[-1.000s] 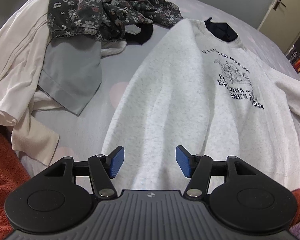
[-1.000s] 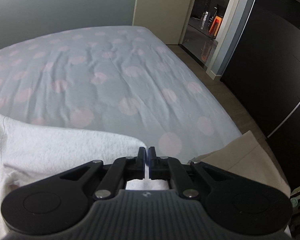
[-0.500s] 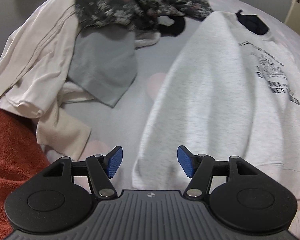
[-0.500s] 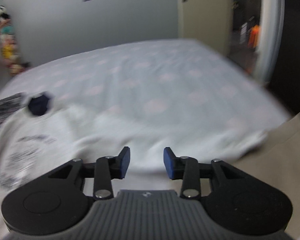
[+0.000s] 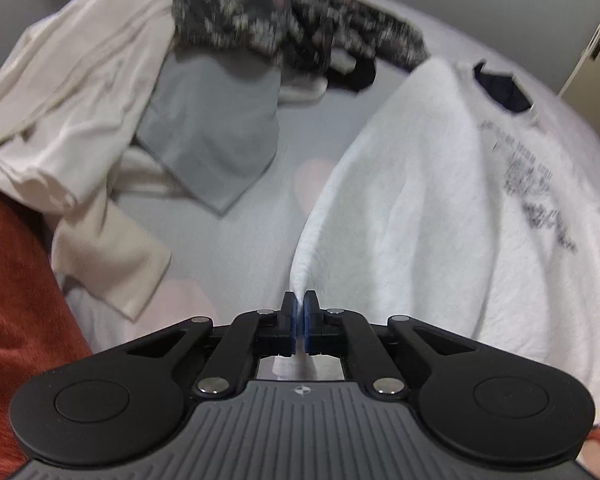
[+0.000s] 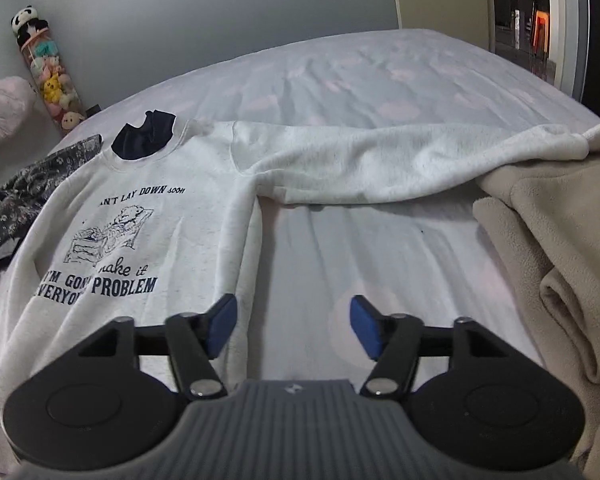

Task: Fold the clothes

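The white sweatshirt [image 6: 152, 208] lies front-up on the bed [image 6: 380, 92], its printed chest facing the ceiling. Its long axis runs from the hem nearest the cameras up to the dark-lined collar [image 6: 144, 136] at the far end, so the neck points away toward the wall. One sleeve [image 6: 400, 160] stretches straight out sideways across the bed, at a right angle to the body, and its cuff end rests on a beige blanket [image 6: 560, 240]. The left hand-held gripper [image 5: 299, 320] is pinched tight on the sweatshirt's near edge, a thin ridge of white cloth caught between the blue pads [image 5: 292, 320]. The right hand-held gripper [image 6: 292, 326] is spread wide and holds nothing, hovering at the sweatshirt's side edge near the hem, one finger over cloth and the other over bare sheet. A pile of other clothes [image 5: 204, 80] sits on the bed beyond the left gripper, apart from the sweatshirt.
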